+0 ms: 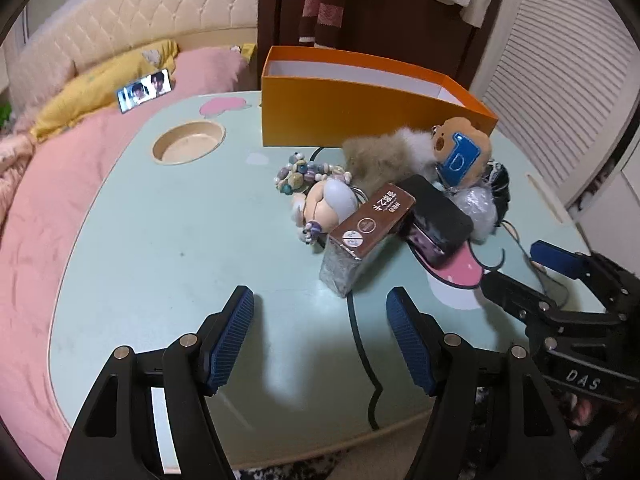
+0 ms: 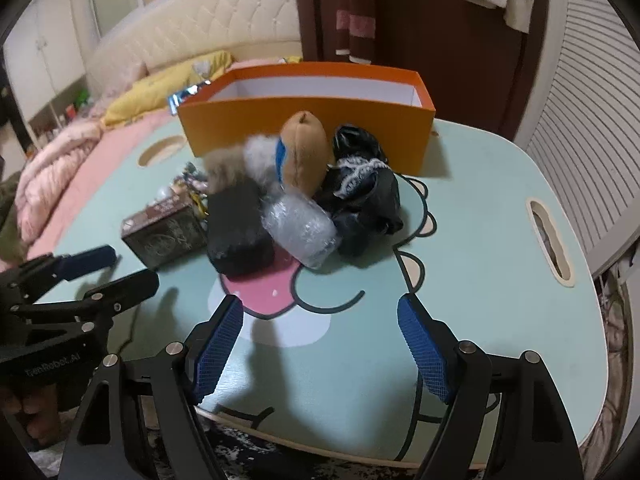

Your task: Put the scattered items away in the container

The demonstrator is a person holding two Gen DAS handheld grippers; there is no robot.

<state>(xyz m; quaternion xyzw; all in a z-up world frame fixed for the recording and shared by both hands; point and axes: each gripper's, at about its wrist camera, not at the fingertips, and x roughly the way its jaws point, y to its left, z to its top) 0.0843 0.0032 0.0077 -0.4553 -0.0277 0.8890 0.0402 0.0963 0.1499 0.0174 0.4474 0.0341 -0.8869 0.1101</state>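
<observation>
An open orange box [image 1: 340, 108] [image 2: 304, 120] stands at the far side of the mint table [image 1: 160, 240]. In front of it lies a pile: a brown box [image 1: 368, 224] [image 2: 164, 232], a black case [image 1: 436, 216] [image 2: 236, 228], a bead bracelet [image 1: 308, 174], a small doll [image 1: 328, 204], a fur pompom [image 1: 380, 152], a brown plush [image 1: 460, 152] [image 2: 304, 152], a plastic-wrapped bundle [image 2: 300, 228] and a black bag [image 2: 364, 200]. My left gripper [image 1: 320, 336] is open and empty, short of the brown box. My right gripper [image 2: 320, 344] is open and empty, short of the pile.
A round cup recess [image 1: 188, 142] is set in the table's left side and a slot [image 2: 548, 236] near its right edge. A bed with pink bedding [image 1: 40, 220] and a phone [image 1: 145, 89] lies to the left. A louvred door [image 2: 592, 120] is on the right.
</observation>
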